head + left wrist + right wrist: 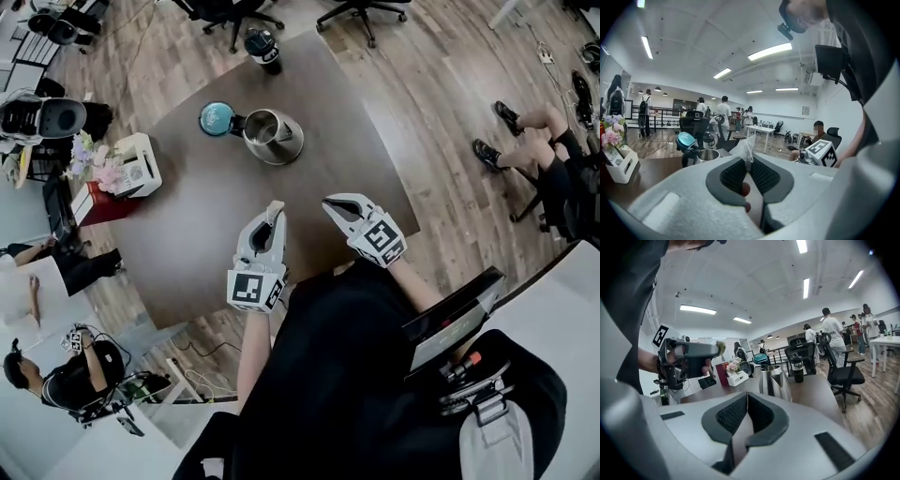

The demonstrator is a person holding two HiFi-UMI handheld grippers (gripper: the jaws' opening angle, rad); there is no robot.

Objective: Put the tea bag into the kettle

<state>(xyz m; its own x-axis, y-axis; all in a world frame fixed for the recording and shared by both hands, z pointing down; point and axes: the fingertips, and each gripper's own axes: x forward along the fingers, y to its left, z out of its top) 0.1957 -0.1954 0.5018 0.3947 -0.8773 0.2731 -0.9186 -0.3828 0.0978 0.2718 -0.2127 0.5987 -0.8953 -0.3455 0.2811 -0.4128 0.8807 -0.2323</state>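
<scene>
shiny steel kettle [272, 136], round teal lid [217, 118] flipped open, toward brown table's [187, 216] far edge; left gripper [274, 215] over near edge, pinching white paper tea bag [746, 145]; right gripper [331, 204] alongside, jaws pressed together

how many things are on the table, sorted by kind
kettle: 1
mug: 1
white holder: 1
red box: 1
flowers: 1 bunch
total: 5
</scene>
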